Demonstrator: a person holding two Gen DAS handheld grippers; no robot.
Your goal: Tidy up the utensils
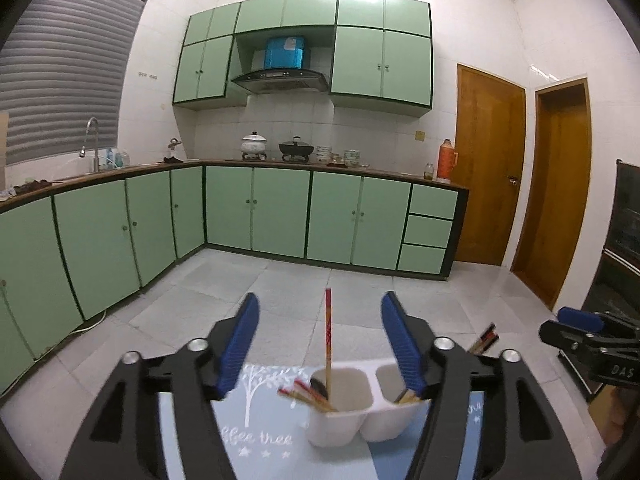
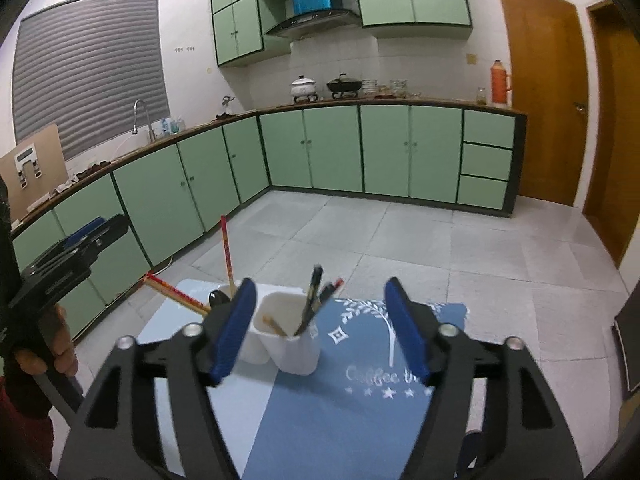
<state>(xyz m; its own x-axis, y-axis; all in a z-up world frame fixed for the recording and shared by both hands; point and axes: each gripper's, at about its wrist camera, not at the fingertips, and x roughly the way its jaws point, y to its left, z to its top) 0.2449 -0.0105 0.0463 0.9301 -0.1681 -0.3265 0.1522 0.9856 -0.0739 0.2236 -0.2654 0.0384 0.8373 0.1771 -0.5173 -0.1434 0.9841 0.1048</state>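
Note:
A white two-compartment holder (image 1: pixel 352 420) (image 2: pixel 296 354) stands on a blue printed mat (image 1: pixel 260 424) (image 2: pixel 340 420). In one compartment a red chopstick (image 1: pixel 328 340) (image 2: pixel 226 252) stands upright, and more red chopsticks (image 1: pixel 302 394) (image 2: pixel 176 294) lean outward beside a dark spoon-like thing (image 2: pixel 218 298). The other compartment has dark chopsticks (image 1: pixel 486 336) (image 2: pixel 314 296). My left gripper (image 1: pixel 320 304) is open just behind the holder; the upright chopstick shows between its blue pads, untouched. My right gripper (image 2: pixel 320 286) is open too, with the dark chopsticks showing in the gap.
In the right wrist view, a hand (image 2: pixel 60 344) holds the left gripper (image 2: pixel 80 240) at the left. The right gripper (image 1: pixel 580 322) shows at the right of the left wrist view. Beyond lie a tiled floor (image 2: pixel 440 248), green cabinets (image 1: pixel 256 208) and wooden doors (image 1: pixel 488 160).

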